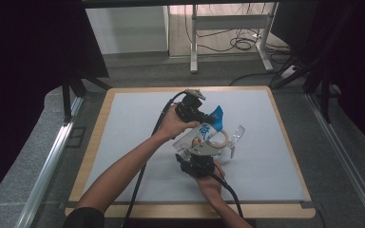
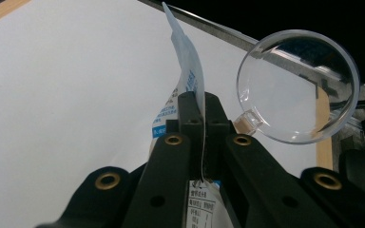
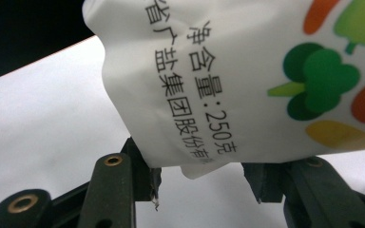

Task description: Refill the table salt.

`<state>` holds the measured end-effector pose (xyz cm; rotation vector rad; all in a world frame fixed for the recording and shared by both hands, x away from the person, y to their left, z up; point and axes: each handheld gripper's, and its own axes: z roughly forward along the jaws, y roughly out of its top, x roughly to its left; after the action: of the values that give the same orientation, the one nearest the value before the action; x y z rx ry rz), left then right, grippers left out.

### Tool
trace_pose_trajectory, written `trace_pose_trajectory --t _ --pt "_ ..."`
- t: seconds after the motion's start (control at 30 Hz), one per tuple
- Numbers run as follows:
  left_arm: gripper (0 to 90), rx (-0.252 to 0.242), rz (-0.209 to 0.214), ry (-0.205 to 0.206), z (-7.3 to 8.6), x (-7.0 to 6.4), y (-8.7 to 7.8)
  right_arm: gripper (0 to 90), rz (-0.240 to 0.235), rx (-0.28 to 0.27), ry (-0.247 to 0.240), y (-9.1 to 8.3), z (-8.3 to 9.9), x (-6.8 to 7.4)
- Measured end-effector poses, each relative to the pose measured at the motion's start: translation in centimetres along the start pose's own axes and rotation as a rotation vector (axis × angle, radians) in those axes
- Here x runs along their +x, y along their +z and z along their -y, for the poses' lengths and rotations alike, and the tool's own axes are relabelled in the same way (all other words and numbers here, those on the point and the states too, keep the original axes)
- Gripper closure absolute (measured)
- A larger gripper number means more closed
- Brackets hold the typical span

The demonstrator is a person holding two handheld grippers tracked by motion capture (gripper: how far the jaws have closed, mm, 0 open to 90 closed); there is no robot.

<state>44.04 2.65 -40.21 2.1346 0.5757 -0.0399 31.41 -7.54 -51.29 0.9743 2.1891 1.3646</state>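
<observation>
A white and blue printed bag (image 1: 208,127) hangs above the middle of the table between both grippers. My left gripper (image 1: 200,115) comes in from the upper left. In the left gripper view its jaws are shut (image 2: 203,102) on the bag's thin top edge (image 2: 185,71). My right gripper (image 1: 203,149) sits under the bag. In the right gripper view its jaws (image 3: 199,178) stand wide apart with the bag's bulging bottom corner (image 3: 247,71) wedged between them, touching both. A clear round plastic cup (image 2: 297,85) with a small handle stands just right of the bag (image 1: 231,137).
A pale mat (image 1: 138,123) covers the wooden table (image 1: 95,142). Metal rails run along both sides (image 1: 52,156). Black curtains hang left and right. A desk frame (image 1: 194,42) and loose cables lie on the floor beyond the far edge.
</observation>
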Motion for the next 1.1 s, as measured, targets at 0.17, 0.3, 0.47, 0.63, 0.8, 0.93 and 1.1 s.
trace_pose_trajectory --t 0.17,0.3,0.47,0.63,0.8,0.93,1.1 --pt "90.0 0.005 -0.001 0.002 -0.03 0.01 0.04 53.9 -0.006 -0.002 0.002 -0.08 -0.1 0.09" --pt "90.0 0.007 0.0 0.002 -0.06 0.06 0.11 54.0 -0.012 -0.004 0.012 -0.13 -0.15 0.13" --pt "90.0 0.012 0.001 0.005 -0.2 0.05 0.21 54.1 -0.019 -0.01 0.018 -0.26 -0.31 0.16" --pt "90.0 0.016 0.004 0.013 -0.41 -0.05 0.35 54.2 -0.028 -0.019 0.027 -0.53 -0.49 0.22" --pt "90.0 0.014 0.011 0.015 -0.62 -0.07 0.47 54.3 -0.035 -0.024 0.039 -0.81 -0.71 0.15" --pt "90.0 0.016 0.013 0.012 -0.64 -0.02 0.6 54.4 -0.037 -0.028 0.045 -0.89 -0.77 0.14" --pt "90.0 0.018 0.015 0.013 -0.67 0.08 0.72 54.5 -0.041 -0.028 0.048 -0.93 -0.8 0.08"
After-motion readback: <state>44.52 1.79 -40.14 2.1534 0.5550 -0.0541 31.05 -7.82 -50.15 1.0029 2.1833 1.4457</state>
